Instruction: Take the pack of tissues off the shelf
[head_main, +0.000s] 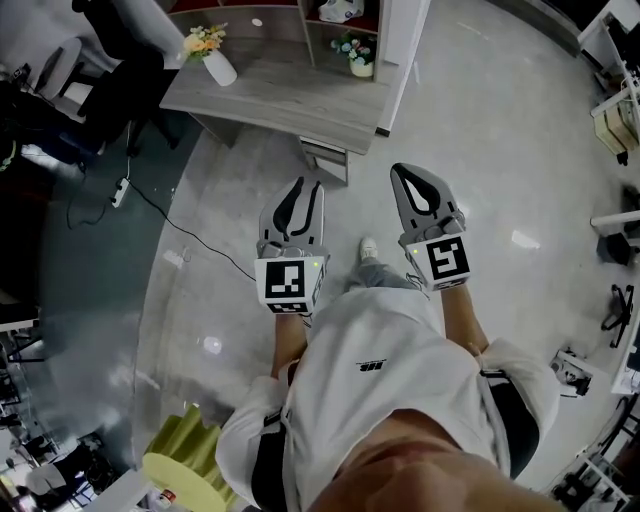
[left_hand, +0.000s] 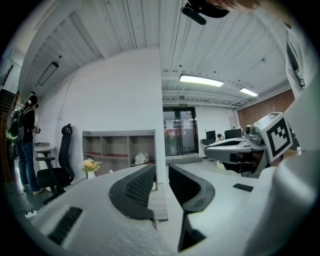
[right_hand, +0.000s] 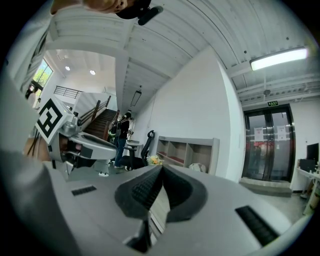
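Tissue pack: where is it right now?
In the left gripper view, the white pack of tissues sits in the rightmost compartment of the shelf, against the far wall and to the right of the flower vase.

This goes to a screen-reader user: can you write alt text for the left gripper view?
The left gripper holds its two dark ribbed fingers apart with nothing between them, aimed at a grey open shelf unit against a white wall. A white pack of tissues sits in the unit's right-hand compartment.
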